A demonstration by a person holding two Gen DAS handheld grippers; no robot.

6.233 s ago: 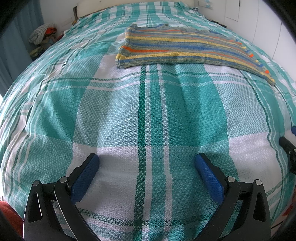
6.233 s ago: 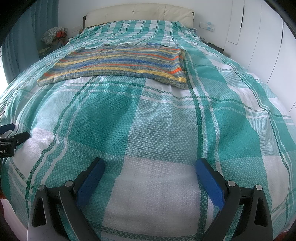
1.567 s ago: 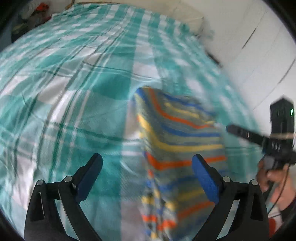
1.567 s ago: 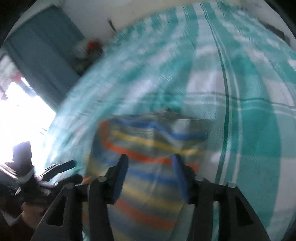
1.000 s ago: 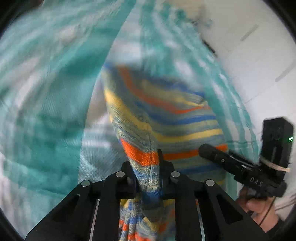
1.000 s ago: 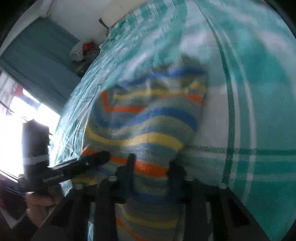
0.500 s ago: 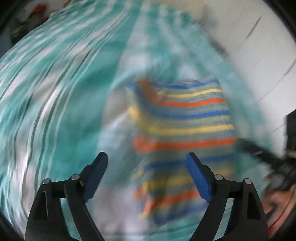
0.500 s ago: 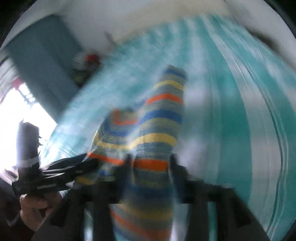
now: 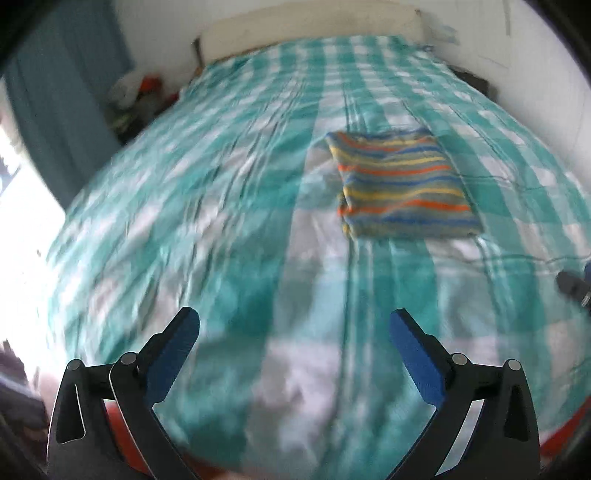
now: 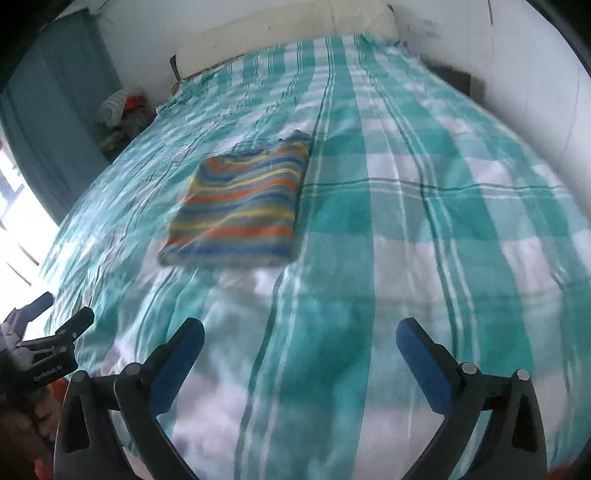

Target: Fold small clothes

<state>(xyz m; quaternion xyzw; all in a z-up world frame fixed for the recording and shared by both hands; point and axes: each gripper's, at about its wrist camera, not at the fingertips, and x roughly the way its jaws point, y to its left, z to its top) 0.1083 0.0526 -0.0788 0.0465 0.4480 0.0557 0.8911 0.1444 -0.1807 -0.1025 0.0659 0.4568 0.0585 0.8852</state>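
Observation:
A striped knit garment [image 9: 400, 188] lies folded into a compact rectangle on the green-and-white checked bedspread [image 9: 240, 221]. It also shows in the right wrist view [image 10: 242, 201]. My left gripper [image 9: 293, 332] is open and empty, held well back from the garment near the foot of the bed. My right gripper [image 10: 299, 341] is open and empty too, also back from the garment. The left gripper shows at the left edge of the right wrist view [image 10: 55, 347]. A dark piece of the right gripper shows at the right edge of the left wrist view [image 9: 574, 286].
A cream headboard [image 10: 288, 33] stands at the far end. A pile of clothes [image 10: 123, 107] sits by the teal curtain [image 10: 48, 129] on the left. White wardrobe doors [image 10: 517, 74] run along the right side.
Both grippers let go of the garment and pulled back toward the foot of the bed. The garment went from held up and half folded to lying flat as a folded rectangle.

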